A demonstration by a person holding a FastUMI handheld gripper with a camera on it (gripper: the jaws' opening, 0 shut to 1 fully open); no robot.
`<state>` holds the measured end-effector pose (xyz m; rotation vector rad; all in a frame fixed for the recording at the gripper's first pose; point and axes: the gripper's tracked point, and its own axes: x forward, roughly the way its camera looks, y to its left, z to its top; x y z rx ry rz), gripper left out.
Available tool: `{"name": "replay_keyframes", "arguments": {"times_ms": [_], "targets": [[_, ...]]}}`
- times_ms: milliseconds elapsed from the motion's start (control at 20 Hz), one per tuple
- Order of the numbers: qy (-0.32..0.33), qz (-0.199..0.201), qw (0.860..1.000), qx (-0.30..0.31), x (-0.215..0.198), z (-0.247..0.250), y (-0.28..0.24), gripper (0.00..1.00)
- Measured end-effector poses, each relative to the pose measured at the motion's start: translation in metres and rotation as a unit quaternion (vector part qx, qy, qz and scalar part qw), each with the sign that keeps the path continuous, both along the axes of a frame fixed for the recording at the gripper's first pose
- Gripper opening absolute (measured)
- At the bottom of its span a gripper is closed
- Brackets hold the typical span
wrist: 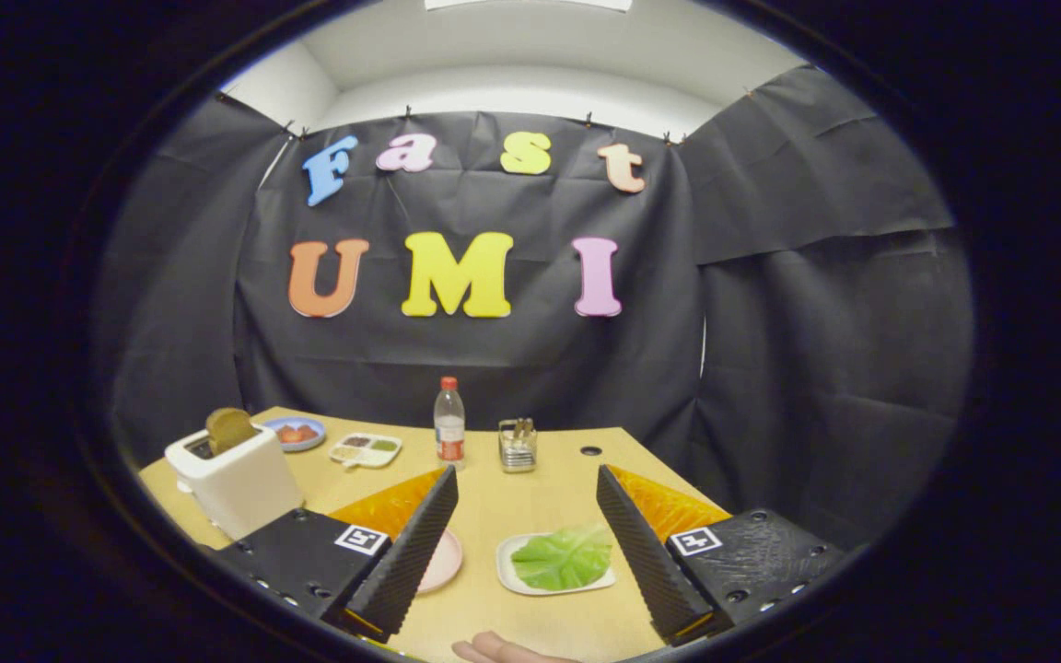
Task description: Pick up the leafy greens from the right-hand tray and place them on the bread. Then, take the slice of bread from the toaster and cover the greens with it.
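Note:
A green lettuce leaf (565, 558) lies on a white rectangular tray (512, 578) on the wooden table, between my two fingers and nearer the right one. My gripper (527, 488) is open above the table with nothing held. A pink plate (443, 562) peeks out from behind the left finger (411, 543); whatever it holds is hidden. A white toaster (234, 479) stands at the table's left side, beyond the left finger, with a browned bread slice (229, 428) sticking up from its slot.
Further back stand a water bottle (448, 422) with a red cap, a metal holder (518, 445), a small divided sauce dish (365, 449) and a blue plate (295, 433) with red food. A person's hand (503, 650) rests at the near table edge.

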<state>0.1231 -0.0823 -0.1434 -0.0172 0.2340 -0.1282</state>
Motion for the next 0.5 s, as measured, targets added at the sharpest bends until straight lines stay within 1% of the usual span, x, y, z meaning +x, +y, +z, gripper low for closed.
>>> {"name": "replay_keyframes", "arguments": {"times_ms": [150, 200, 350, 500], "targets": [[0.034, -0.008, 0.999, -0.034, 0.039, -0.042, -0.033, 0.95], [0.053, -0.021, 0.998, -0.037, 0.049, -0.060, -0.044, 0.95], [0.094, -0.044, 0.994, -0.030, 0.074, -0.103, -0.073, 0.96], [0.154, -0.058, 0.986, 0.001, 0.088, -0.150, -0.089, 0.96]]}}
